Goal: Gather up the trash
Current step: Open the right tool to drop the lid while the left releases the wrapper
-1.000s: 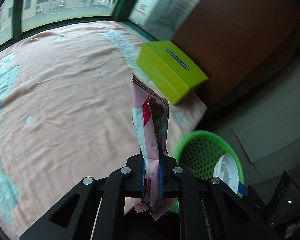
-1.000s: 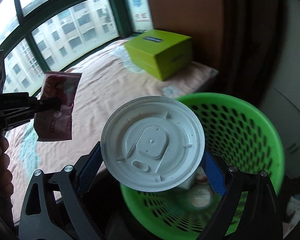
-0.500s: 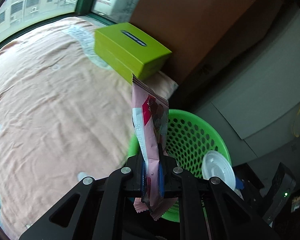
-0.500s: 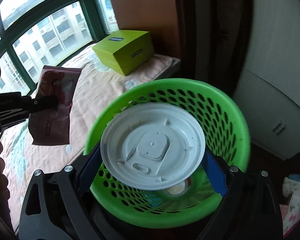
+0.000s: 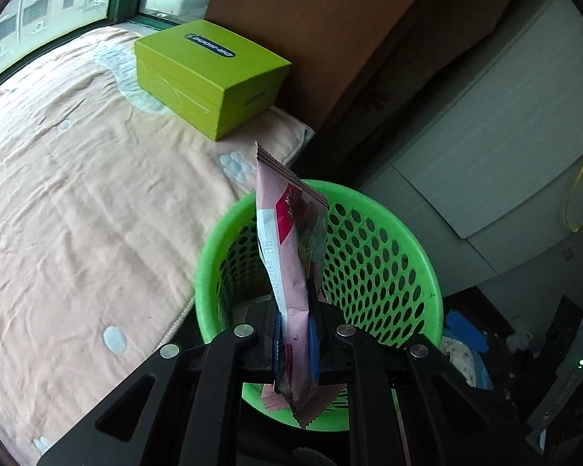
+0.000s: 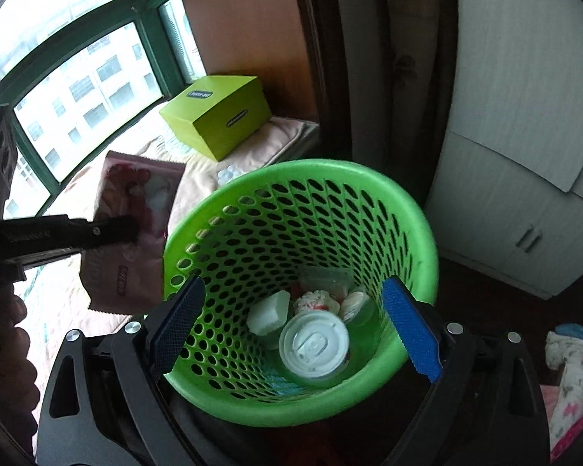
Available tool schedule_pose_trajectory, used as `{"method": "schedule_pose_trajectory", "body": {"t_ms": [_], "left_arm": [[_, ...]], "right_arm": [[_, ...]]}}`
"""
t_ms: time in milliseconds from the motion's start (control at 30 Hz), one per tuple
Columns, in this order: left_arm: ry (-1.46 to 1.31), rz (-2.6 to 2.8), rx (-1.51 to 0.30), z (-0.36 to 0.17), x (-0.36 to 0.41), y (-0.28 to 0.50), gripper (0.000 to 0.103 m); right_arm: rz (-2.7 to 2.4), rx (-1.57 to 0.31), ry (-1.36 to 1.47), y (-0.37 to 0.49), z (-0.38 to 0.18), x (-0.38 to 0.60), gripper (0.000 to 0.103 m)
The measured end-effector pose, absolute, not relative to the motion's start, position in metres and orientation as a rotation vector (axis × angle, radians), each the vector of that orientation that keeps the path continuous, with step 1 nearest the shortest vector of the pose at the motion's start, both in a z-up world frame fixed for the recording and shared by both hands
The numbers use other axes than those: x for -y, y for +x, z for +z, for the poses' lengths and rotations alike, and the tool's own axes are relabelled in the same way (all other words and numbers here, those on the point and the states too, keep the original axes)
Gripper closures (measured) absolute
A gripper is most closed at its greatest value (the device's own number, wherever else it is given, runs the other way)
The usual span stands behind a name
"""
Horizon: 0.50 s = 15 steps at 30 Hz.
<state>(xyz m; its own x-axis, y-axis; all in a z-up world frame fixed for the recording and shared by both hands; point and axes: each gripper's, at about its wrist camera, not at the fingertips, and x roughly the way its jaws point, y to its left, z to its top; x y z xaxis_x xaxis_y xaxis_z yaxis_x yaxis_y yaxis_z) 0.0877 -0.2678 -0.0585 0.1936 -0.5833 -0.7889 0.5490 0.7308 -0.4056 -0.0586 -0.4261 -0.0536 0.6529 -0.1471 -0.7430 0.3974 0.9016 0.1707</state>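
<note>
A green perforated basket [image 6: 416,213] stands on the floor beside the bed; it also shows in the left wrist view [image 5: 392,240]. My right gripper [image 6: 295,322] is open and empty above it. A white plastic lid [image 6: 314,343] lies at the basket's bottom among other trash. My left gripper [image 5: 294,326] is shut on a pink snack wrapper [image 5: 287,240], held upright over the basket's near rim. In the right wrist view the wrapper [image 6: 136,209] hangs just left of the basket.
A lime-green box [image 5: 210,77] sits on the peach bed cover [image 5: 77,213] near the window; it also shows in the right wrist view [image 6: 221,116]. White cabinets [image 6: 524,136] stand behind the basket. Floral cloth [image 6: 571,388] lies on the floor at right.
My right gripper has opened and the white lid has dropped into the basket. My left gripper has carried the wrapper from over the bed to the basket.
</note>
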Motion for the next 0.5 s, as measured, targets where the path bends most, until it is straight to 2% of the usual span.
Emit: {"method": "schedule_pose_trajectory", "body": {"t_ms": [133, 300, 433, 500], "left_arm": [[-0.022, -0.798, -1.136, -0.064, 0.274, 0.084, 0.092], [-0.006, -0.803, -1.145, -0.069, 0.279, 0.082, 0.086], [0.002, -0.8, -1.141, -0.07, 0.28, 0.081, 0.069], [0.0, -0.8, -1.14, -0.071, 0.28, 0.08, 0.064]], "right_arm": [[-0.323, -0.792, 0.342, -0.062, -0.051, 0.429, 0.011], [-0.324, -0.79, 0.345, -0.063, -0.051, 0.43, 0.011], [-0.323, -0.793, 0.345, -0.064, -0.051, 0.43, 0.011], [-0.322, -0.795, 0.35, -0.063, -0.052, 0.43, 0.011]]}}
